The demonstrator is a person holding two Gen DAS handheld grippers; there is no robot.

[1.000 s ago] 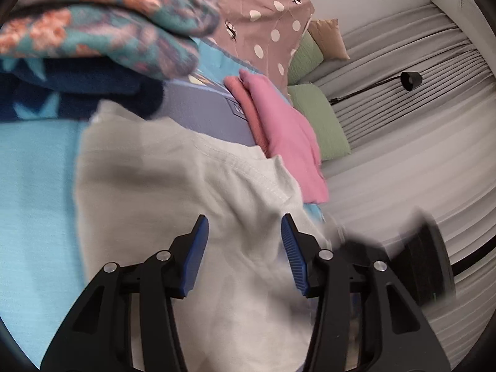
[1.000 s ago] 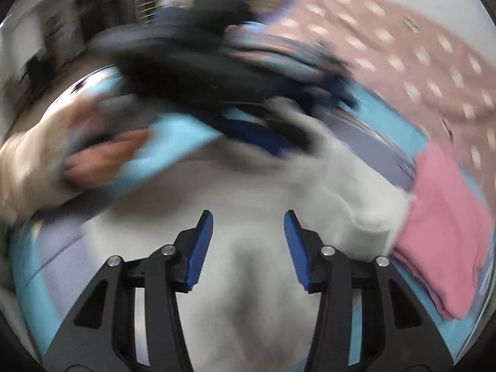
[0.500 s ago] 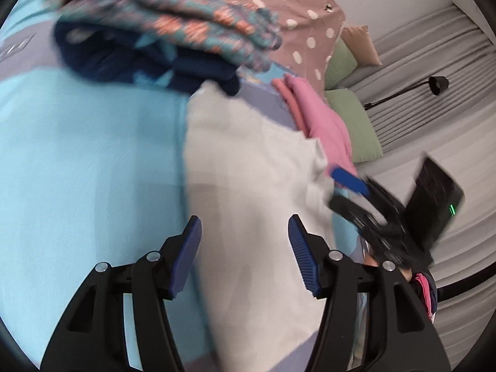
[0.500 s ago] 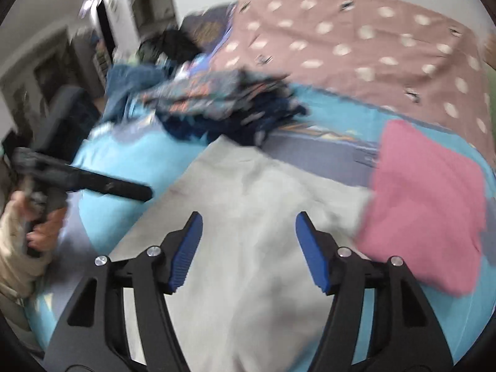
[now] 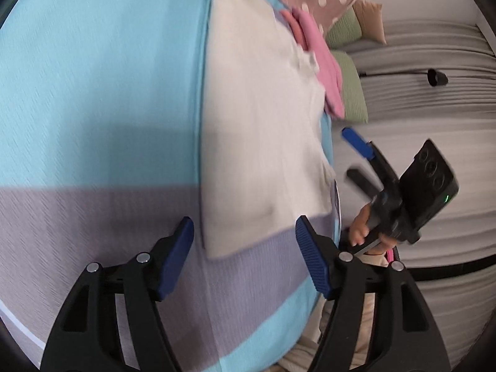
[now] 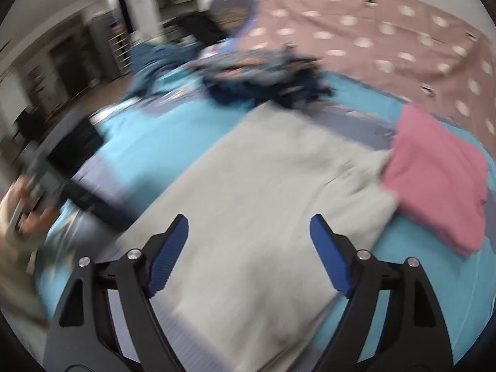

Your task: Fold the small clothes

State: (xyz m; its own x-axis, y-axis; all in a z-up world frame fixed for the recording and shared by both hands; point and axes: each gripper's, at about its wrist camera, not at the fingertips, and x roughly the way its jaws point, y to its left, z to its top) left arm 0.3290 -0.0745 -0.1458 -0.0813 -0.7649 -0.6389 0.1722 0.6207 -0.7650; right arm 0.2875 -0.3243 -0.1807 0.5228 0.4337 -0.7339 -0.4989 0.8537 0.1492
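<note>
The left gripper (image 5: 245, 257) hangs over the bed (image 5: 93, 93), its fingers (image 5: 176, 254) spread wide and empty, just short of the near corner of the white cloth (image 5: 263, 117). The cloth lies flat on the blue and grey cover, with a folded pink garment (image 6: 437, 173) touching its far right edge and a heap of dark clothes (image 6: 263, 74) beyond. The right gripper (image 6: 249, 257) hovers above the cloth's near end, fingers (image 6: 331, 257) wide apart, holding nothing.
</note>
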